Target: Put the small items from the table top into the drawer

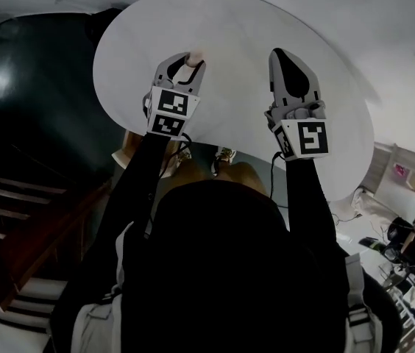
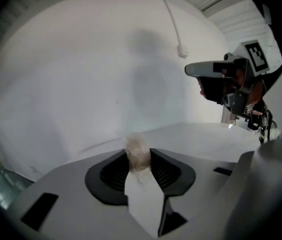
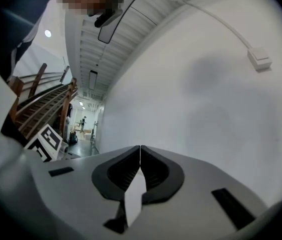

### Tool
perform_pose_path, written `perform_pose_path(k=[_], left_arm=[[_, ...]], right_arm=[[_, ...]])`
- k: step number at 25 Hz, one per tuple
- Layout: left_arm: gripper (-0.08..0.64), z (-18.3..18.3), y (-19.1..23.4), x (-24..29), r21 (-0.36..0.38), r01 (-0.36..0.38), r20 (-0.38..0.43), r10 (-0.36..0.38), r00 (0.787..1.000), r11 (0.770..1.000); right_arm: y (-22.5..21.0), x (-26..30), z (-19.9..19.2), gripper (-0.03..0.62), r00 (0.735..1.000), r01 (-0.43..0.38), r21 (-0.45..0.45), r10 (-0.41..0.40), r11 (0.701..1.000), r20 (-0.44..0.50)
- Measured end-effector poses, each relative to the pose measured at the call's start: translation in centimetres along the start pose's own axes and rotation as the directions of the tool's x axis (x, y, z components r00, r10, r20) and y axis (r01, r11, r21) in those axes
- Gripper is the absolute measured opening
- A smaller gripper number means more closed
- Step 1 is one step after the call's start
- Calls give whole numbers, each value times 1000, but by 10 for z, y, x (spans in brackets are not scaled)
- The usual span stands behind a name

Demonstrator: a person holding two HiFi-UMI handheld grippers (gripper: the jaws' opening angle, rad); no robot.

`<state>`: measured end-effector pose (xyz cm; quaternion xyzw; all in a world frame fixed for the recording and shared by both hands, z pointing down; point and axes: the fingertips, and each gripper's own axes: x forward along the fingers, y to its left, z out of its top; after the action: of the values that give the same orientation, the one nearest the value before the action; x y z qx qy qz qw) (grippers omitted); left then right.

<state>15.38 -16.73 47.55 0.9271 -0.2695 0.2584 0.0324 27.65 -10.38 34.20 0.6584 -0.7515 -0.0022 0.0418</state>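
Note:
My left gripper is over the near left part of the round white table. It is shut on a small pale, crinkly wrapped item. In the left gripper view the item stands pinched between the dark pads, and the left gripper points toward the white wall. My right gripper hovers over the table to the right, shut with nothing in it. Its jaws meet in a thin line in the right gripper view. The right gripper also shows at the right of the left gripper view. No drawer is in sight.
A dark wooden staircase drops away on the left. The person's shoes show under the table's near edge. Cluttered equipment lies at the lower right. A white wall with a cable and small box stands behind the table.

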Motion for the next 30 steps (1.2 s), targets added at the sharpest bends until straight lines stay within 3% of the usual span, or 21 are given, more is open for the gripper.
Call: perform_pose_path(k=[5,9,12,15,19,23,26,30], left_arm=[[141,27,36,-84,-24,-125,113,126,986,992],[141,39,63,-159,-49,-255,188,259,947,966],[141,39,74,-202,-68,-325,212,332,919,943],[143,27,79,-220,-88,-349,202,360,911,933],[146,-43,76,-217,-142,-328,57,338,939,934],[154,-131,45,-205,-221,-263,-131,238,962,939],[161,-184,21,-198,-253,-228,-243,166,956,940],[167,-248,-8,-187,-302,-185,-382,58,922,935]], right_arm=[[47,25,14,28,992,-117,-12,117,993,48],[98,48,28,28,970,-227,-22,228,974,85],[134,59,34,28,947,-305,-29,306,952,100],[164,66,33,28,928,-359,-32,361,933,94],[193,69,30,28,910,-405,-38,407,913,78],[204,70,22,28,905,-421,-36,422,906,56],[206,70,15,28,905,-422,-31,423,906,36],[207,69,8,28,904,-426,-29,426,904,15]])
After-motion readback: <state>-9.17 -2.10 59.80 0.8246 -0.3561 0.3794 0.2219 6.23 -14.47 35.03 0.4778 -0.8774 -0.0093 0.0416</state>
